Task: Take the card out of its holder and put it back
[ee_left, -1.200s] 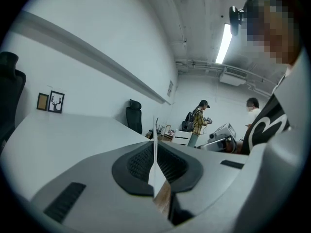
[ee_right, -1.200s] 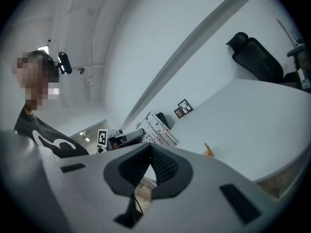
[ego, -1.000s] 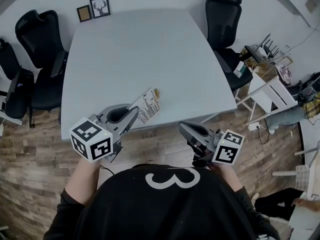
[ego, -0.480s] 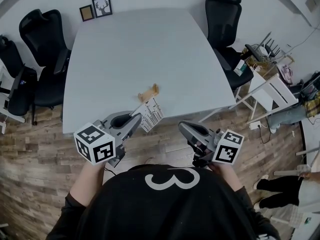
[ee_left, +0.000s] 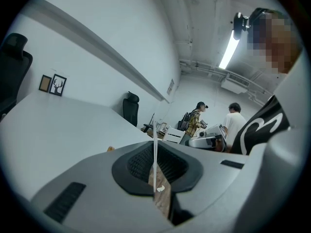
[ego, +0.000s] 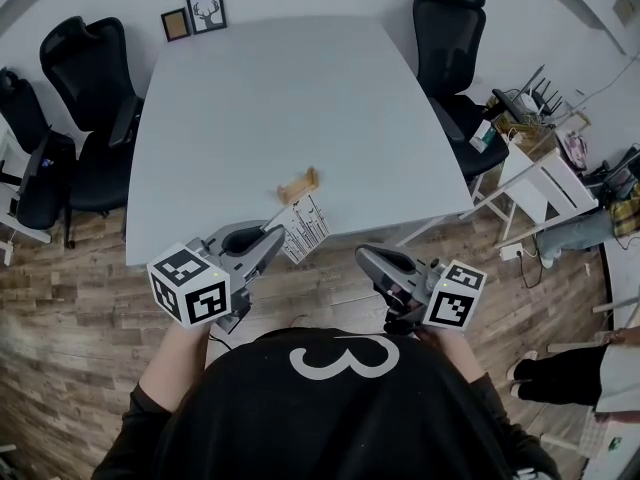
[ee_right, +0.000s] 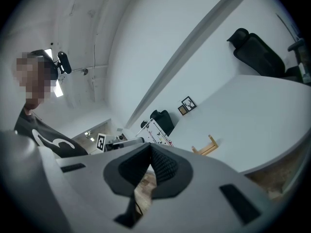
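Note:
My left gripper (ego: 272,236) is shut on the white printed card (ego: 304,225) and holds it in the air over the near edge of the grey table (ego: 260,98). The small wooden card holder (ego: 298,184) stands empty on the table just beyond the card. In the left gripper view the card (ee_left: 155,161) shows edge-on, pinched between the pads. My right gripper (ego: 365,255) hangs off the table's near edge, shut on nothing. In the right gripper view, the holder (ee_right: 208,146) and the card (ee_right: 156,131) lie beyond my right gripper (ee_right: 149,148).
Black office chairs stand at the table's left (ego: 85,78) and far right (ego: 445,18). Two small picture frames (ego: 203,11) lean at the far edge. Wooden floor (ego: 330,288) lies below the grippers. Two people (ee_left: 214,123) stand far off in the room.
The card has come away from the wooden holder and moved back toward the table's near edge in my left gripper. The holder now stands bare. The right gripper has stayed put.

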{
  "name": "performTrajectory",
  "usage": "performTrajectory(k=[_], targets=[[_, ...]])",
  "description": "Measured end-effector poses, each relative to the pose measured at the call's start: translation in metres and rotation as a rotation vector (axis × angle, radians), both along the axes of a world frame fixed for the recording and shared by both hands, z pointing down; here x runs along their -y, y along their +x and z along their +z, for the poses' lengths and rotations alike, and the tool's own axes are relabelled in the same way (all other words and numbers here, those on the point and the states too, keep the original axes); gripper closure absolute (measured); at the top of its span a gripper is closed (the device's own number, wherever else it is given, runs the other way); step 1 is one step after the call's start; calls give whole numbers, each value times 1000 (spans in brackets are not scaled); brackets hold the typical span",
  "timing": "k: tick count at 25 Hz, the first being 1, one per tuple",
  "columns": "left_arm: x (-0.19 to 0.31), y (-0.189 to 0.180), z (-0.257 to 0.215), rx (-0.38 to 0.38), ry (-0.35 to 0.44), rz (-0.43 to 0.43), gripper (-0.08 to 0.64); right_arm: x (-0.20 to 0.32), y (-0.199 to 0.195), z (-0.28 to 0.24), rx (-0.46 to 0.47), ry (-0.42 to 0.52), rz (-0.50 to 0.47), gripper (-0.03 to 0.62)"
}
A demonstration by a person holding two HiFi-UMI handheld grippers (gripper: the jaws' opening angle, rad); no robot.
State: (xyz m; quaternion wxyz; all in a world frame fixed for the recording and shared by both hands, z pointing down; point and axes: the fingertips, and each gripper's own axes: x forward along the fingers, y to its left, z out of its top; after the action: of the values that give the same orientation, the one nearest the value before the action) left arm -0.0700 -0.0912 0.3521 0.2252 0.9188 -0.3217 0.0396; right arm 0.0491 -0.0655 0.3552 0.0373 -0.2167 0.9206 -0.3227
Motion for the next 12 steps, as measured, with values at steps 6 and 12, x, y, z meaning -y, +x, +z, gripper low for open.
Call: performTrajectory(k=[6, 12], targets=[[2, -1, 0, -7, -5, 4, 535, 1, -2, 2, 2, -4, 2, 586], [13, -2, -2, 14, 14, 7, 535, 8, 0, 4, 3, -11, 6, 586]])
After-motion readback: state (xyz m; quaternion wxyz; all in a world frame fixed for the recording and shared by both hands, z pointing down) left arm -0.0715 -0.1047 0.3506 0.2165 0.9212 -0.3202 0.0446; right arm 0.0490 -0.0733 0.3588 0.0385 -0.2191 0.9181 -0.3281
